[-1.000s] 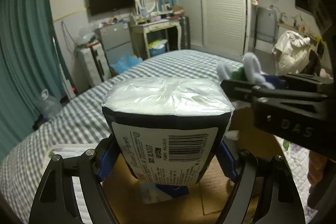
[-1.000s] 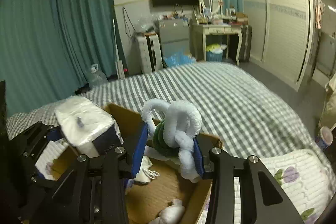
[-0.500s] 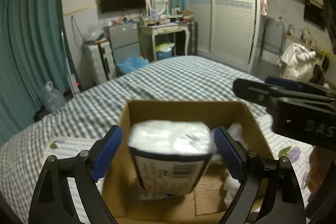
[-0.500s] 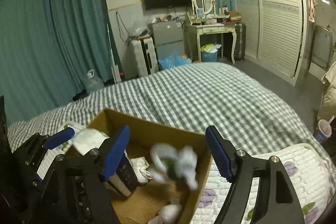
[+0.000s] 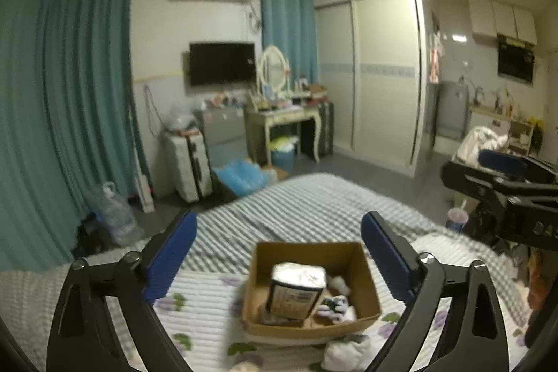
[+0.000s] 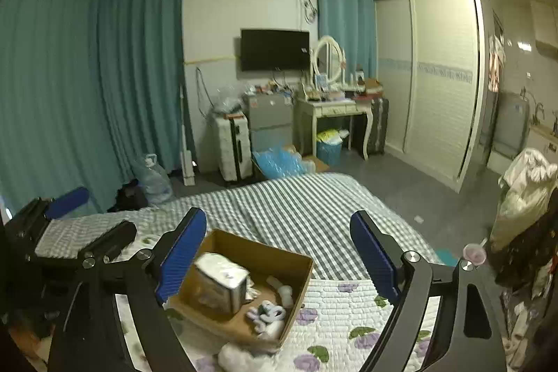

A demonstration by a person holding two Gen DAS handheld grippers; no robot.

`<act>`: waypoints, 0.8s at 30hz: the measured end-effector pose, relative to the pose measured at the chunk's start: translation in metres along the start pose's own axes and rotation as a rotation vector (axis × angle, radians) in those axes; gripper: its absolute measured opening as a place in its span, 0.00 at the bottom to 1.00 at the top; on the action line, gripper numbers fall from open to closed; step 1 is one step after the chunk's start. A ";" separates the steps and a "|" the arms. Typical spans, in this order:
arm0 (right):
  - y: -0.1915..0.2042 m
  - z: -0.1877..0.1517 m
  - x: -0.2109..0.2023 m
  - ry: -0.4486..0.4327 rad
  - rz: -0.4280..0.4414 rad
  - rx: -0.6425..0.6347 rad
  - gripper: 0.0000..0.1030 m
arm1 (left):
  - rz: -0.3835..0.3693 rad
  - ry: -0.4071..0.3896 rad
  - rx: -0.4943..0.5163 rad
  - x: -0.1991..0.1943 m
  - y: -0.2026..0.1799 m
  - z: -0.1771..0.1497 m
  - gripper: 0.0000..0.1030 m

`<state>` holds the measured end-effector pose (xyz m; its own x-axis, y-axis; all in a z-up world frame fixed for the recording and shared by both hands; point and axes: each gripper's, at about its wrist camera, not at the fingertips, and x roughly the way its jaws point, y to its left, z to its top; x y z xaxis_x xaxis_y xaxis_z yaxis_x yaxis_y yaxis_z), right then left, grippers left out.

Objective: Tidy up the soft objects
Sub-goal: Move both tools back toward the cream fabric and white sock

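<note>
A cardboard box (image 5: 366, 271) (image 6: 300, 264) sits on the bed. A pack of tissue paper (image 5: 298, 290) (image 6: 221, 281) stands upright inside it. A white and green plush toy (image 5: 334, 305) (image 6: 266, 314) lies in the box beside the pack. My left gripper (image 5: 279, 258) is open and empty, held high above and behind the box. My right gripper (image 6: 279, 253) is open and empty, also well above the box. Each gripper shows at the edge of the other's view.
A white soft item (image 5: 343, 349) (image 6: 240, 356) lies on the floral quilt (image 6: 334, 330) just in front of the box. The bed has a grey checked sheet (image 5: 307, 208). A suitcase, dressing table and wardrobe stand beyond the bed.
Both grippers opened and dropped their loads into the box: the left the tissue pack, the right the plush toy. Both then pulled up and back from the box.
</note>
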<state>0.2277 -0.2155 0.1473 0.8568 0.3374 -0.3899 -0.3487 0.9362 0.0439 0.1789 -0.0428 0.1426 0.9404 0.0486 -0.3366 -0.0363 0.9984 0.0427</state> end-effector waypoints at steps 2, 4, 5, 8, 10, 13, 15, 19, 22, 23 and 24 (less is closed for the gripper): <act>0.012 0.007 -0.031 -0.009 -0.011 -0.017 0.93 | 0.012 -0.030 -0.002 -0.032 0.007 0.011 0.95; 0.026 0.012 -0.067 -0.034 -0.032 -0.037 1.00 | 0.028 -0.050 0.003 -0.058 0.016 0.017 0.95; 0.031 0.012 -0.081 -0.050 -0.040 -0.043 1.00 | 0.041 -0.058 0.007 -0.072 0.018 0.018 0.95; 0.050 0.008 -0.122 -0.064 -0.057 -0.071 1.00 | 0.046 -0.077 0.017 -0.100 0.026 0.014 0.95; 0.058 0.004 -0.138 -0.063 -0.060 -0.081 1.00 | 0.052 -0.083 0.028 -0.117 0.031 0.006 0.95; 0.069 -0.011 -0.156 -0.068 -0.084 -0.108 1.00 | 0.066 -0.075 0.035 -0.128 0.035 -0.014 0.95; 0.078 -0.026 -0.165 -0.093 -0.105 -0.139 1.00 | 0.054 -0.082 0.039 -0.133 0.038 -0.031 0.95; 0.090 -0.059 -0.163 -0.110 -0.094 -0.143 1.00 | 0.057 -0.075 0.049 -0.130 0.042 -0.068 0.95; 0.095 -0.086 -0.145 -0.090 -0.021 -0.125 1.00 | 0.057 -0.037 0.027 -0.110 0.047 -0.098 0.95; 0.096 -0.094 -0.137 -0.077 -0.005 -0.127 1.00 | 0.051 -0.017 0.015 -0.103 0.051 -0.109 0.95; 0.098 -0.102 -0.126 -0.058 0.003 -0.133 1.00 | 0.049 0.000 0.006 -0.098 0.052 -0.117 0.95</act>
<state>0.0470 -0.1760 0.1068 0.8749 0.3489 -0.3359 -0.3952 0.9152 -0.0787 0.0456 0.0077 0.0679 0.9375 0.0970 -0.3343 -0.0797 0.9947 0.0650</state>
